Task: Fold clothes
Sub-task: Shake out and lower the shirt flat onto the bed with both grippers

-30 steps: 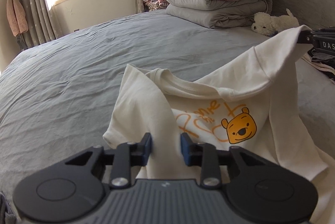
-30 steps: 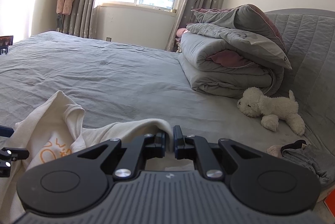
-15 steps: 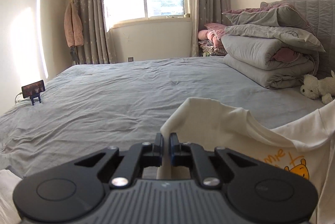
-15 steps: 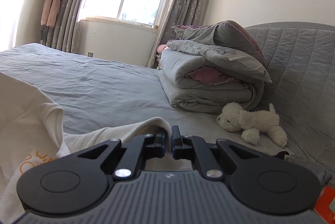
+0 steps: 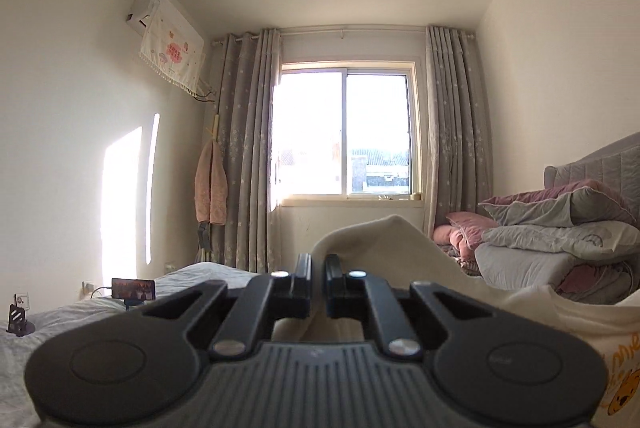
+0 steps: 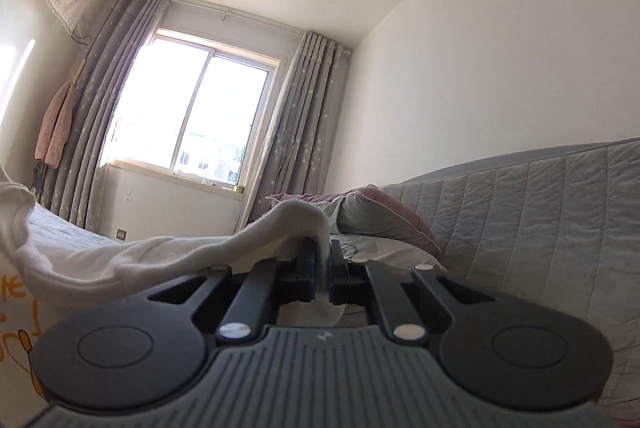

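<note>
Both tools are pinched tight on the cream T-shirt [image 5: 400, 252]. In the lower middle of the left view, the left gripper [image 5: 318, 284] clamps a fold of cloth that humps above its jaws. In the right view, the right gripper [image 6: 322, 270] bites another edge, with the fabric trailing off to the lower left. The shirt hangs lifted between them, its orange bear print [image 5: 620, 400] peeking in at the lower right of the left view. I'd judge the folding barely begun: the garment is only picked up, with no crease made yet. A second ago the shirt lay low over the grey bed [image 5: 80, 312] and the left jaws stood apart around it; now both views tilt up toward the window [image 6: 192, 115] and ceiling.
</note>
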Demonstrator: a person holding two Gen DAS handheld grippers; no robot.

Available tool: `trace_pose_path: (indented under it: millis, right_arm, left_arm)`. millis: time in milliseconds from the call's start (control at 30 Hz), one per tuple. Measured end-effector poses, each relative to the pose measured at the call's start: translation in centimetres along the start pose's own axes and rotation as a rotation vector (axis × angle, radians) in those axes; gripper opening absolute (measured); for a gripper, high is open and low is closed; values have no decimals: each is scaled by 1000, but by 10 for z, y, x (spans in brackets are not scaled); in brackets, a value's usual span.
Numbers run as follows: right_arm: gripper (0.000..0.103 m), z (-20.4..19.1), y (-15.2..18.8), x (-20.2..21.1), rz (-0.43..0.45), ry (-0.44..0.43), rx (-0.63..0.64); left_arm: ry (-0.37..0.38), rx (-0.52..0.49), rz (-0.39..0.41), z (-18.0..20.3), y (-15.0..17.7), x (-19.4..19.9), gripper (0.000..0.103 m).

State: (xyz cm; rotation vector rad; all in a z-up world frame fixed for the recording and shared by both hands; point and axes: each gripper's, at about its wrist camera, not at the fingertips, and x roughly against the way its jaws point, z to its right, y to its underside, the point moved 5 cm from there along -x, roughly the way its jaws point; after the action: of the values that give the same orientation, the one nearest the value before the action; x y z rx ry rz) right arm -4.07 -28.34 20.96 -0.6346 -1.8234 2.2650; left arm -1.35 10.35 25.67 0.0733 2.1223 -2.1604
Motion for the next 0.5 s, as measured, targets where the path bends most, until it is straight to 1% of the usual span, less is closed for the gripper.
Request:
trace_pose_path:
  millis: [100,167,300,367,467,500]
  right_arm:
    - [5,16,-33,17,77,-12,-68]
    - [5,23,-51,30,120,-26,-91]
    - [5,36,-84,54,201,-65,-133]
    - [5,43,-95,58,208,-95,-165]
    - [5,49,-102,47,177,-120,-185]
    - [5,49,-101,38,156,-123,-190]
  left_arm:
    - [1,45,98,-18,-35,29,6]
    - [2,80,161,-31,-59,49,6]
    - [18,135,263,-52,-101,83,6]
    - [28,144,283,-56,-114,90,6]
    - [44,135,241,-56,-122,77,6]
    - [51,127,204,-56,-119,63,7]
